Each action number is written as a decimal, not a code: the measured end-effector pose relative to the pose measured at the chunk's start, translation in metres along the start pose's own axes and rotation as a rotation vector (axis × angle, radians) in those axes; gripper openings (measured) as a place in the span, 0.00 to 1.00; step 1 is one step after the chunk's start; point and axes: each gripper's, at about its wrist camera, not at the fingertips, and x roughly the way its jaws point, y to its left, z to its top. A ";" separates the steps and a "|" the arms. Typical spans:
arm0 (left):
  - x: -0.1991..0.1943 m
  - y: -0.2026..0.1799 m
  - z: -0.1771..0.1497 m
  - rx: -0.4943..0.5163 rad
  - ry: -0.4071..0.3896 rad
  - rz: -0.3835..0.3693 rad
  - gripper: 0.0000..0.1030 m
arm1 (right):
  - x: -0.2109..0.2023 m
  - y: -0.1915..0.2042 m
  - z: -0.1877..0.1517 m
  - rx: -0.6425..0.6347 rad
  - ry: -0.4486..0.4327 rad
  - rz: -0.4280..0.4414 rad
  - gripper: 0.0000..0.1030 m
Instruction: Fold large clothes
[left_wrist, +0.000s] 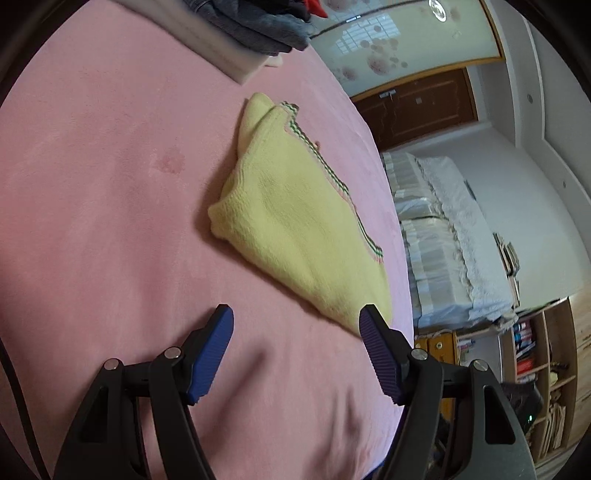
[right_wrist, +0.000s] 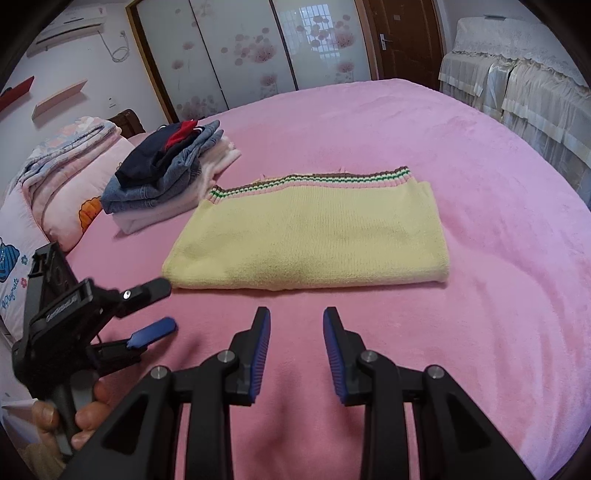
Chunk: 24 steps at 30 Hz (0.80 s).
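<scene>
On the pink bedspread (right_wrist: 480, 221) lay the yellow knit sweater (right_wrist: 306, 243), folded into a flat rectangle with its striped hem (right_wrist: 314, 181) turned toward the far side. Left of it, near the pillows (right_wrist: 70, 177), stood a stack of folded clothes (right_wrist: 162, 173) (denim and dark pieces on top). The right gripper (right_wrist: 296, 314) hovered just short of the sweater's near edge, jaws parted and holding nothing. The left gripper (left_wrist: 296, 312) was likewise spread wide and empty, poised beside the sweater's end; the right view showed it at (right_wrist: 162, 306), off the sweater's left corner. Folding looked nearly finished: either one last fold remained or the bundle was ready to join the stack. Whichever came next, both claws would need to close on the thick layered edge together, so the layers would not slide apart.
</scene>
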 end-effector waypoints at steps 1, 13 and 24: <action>0.006 0.002 0.004 -0.001 -0.015 -0.008 0.66 | 0.003 -0.001 0.000 0.000 0.002 0.001 0.29; 0.060 0.000 0.053 0.020 -0.124 -0.038 0.66 | 0.049 -0.003 0.024 -0.012 -0.031 0.003 0.29; 0.054 -0.039 0.062 0.096 -0.232 0.056 0.15 | 0.094 0.020 0.054 -0.098 -0.070 -0.048 0.11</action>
